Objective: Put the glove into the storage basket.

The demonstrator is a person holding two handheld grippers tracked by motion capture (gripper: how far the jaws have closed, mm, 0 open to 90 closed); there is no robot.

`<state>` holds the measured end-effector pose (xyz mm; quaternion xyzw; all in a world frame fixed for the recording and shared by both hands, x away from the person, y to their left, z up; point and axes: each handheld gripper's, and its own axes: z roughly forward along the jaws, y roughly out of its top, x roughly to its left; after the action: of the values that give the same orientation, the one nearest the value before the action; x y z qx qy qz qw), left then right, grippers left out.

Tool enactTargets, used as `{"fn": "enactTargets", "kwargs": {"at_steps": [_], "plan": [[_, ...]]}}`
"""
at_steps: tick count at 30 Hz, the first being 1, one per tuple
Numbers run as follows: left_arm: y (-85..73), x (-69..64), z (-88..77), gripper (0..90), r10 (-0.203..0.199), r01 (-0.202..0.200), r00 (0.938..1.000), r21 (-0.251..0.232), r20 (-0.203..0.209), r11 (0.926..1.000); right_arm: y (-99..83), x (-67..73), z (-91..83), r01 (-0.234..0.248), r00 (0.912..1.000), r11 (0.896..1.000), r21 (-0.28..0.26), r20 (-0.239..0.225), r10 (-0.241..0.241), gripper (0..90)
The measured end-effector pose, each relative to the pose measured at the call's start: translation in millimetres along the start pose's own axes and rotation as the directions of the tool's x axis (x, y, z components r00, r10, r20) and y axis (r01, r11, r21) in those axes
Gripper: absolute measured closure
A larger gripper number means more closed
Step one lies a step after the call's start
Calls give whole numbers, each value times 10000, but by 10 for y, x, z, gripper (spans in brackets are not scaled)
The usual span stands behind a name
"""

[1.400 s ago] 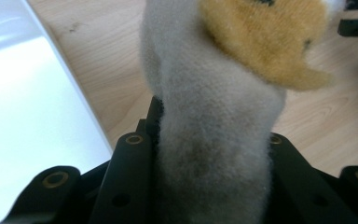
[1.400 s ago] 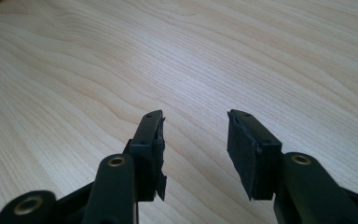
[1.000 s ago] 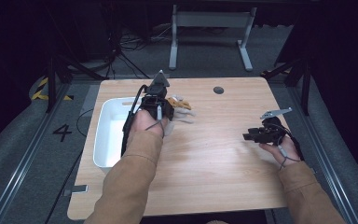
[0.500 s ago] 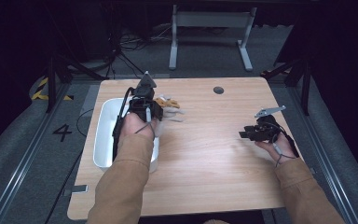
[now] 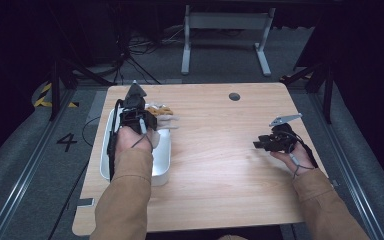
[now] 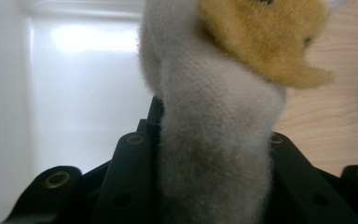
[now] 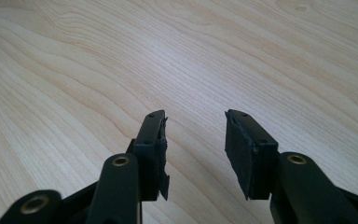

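We see the left hand-held gripper (image 5: 152, 114) clamped on a soft grey-and-tan plush toy (image 6: 223, 116), its two black jaws pressing the grey fabric from both sides. It hangs over the right edge of the white rectangular plastic tub (image 5: 162, 165) at the left of the pale wooden surface (image 5: 220, 170), partly above the tub and partly above the wood. The right hand-held gripper (image 7: 193, 140) stands open and empty, well apart at the right.
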<state>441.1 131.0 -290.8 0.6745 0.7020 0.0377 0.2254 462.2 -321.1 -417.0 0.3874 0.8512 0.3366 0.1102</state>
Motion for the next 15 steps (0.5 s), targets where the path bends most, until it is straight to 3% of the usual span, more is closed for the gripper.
{"fn": "enactTargets", "kwargs": {"at_steps": [9, 13, 15], "plan": [[14, 232, 23, 700, -838, 837, 9962, -33, -230, 9965, -57, -17, -50, -100, 9999, 9999, 0, 140, 100, 581], [24, 310, 46, 700, -1301, 1300, 9915, -109, -76, 9914, -76, -31, -61, -170, 9997, 9999, 0, 148, 170, 580], [37, 335, 65, 700, -1625, 1619, 9865, -240, -222, 9865, -89, -35, -51, -162, 9997, 9998, 76, 177, 161, 580]]}}
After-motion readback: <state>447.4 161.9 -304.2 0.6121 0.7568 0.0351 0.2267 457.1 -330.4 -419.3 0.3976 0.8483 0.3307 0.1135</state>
